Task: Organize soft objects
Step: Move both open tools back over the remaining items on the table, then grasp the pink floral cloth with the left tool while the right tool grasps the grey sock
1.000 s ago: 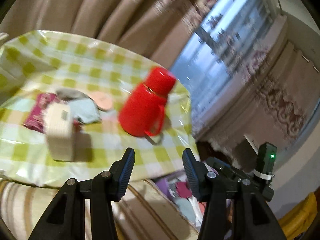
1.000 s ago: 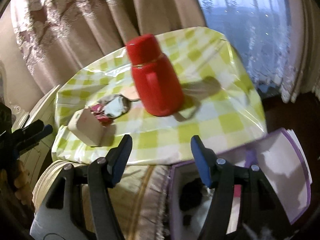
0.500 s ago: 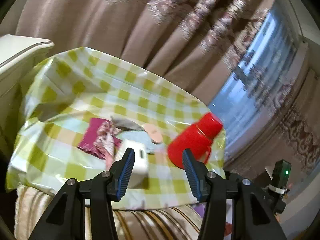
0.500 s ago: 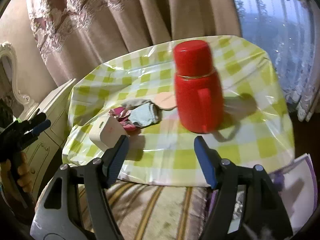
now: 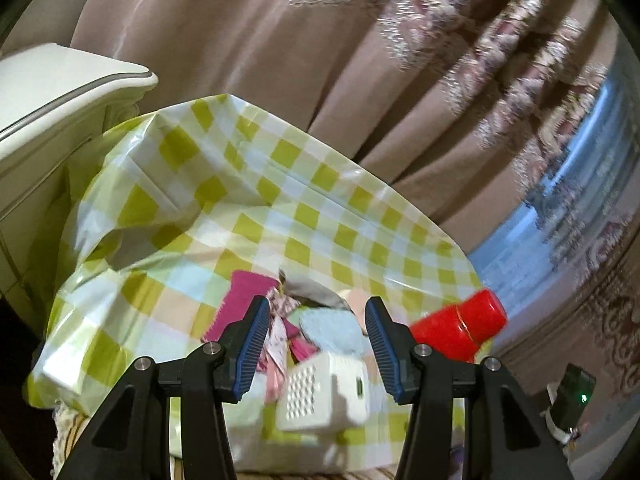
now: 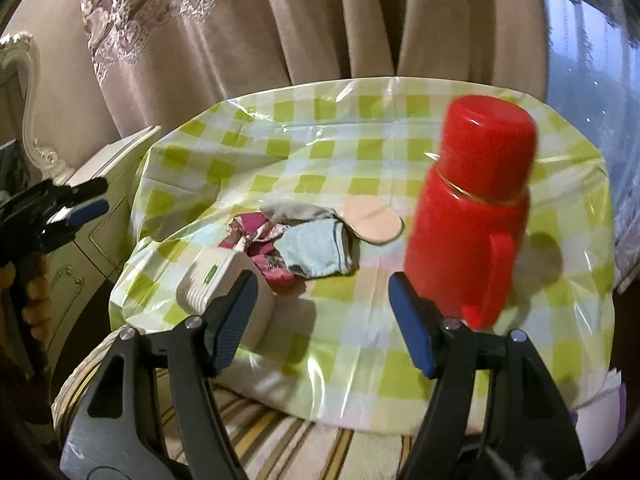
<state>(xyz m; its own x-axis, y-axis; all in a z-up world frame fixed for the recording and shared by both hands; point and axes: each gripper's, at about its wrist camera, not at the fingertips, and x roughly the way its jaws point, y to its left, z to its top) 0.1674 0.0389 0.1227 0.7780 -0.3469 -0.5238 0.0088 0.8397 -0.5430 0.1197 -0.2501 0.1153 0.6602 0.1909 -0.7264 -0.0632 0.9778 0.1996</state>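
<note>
Sock [image 6: 316, 250] long axis L-R, flat | L gripper [image 5: 314, 344] agape, empty | R gripper [image 6: 320, 320] agape, empty

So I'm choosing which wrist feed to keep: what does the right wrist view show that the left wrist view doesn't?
Only the right wrist view shows the left gripper at its left edge, the round beige pad in full, and the red flask whole, handle included. Only the left wrist view shows the flat magenta cloth spread out. Both show the checked tablecloth, white box, pale blue sock and curtains.
</note>
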